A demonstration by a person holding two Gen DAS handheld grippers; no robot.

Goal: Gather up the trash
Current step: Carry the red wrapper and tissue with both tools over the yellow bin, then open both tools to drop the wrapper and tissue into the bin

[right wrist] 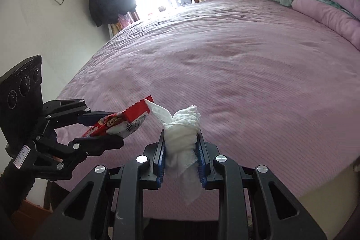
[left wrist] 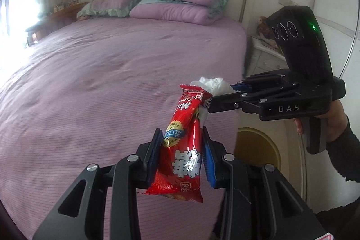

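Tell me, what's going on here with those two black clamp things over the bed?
A person is tidying up litter with a hand-held gripper in each hand. The left gripper is clamped on a red snack wrapper, and the right gripper is shut on a crumpled white tissue. Both pieces are held up in the air, close together, above the purple bed, whose cover shows no other litter in these views. No bin is in sight.
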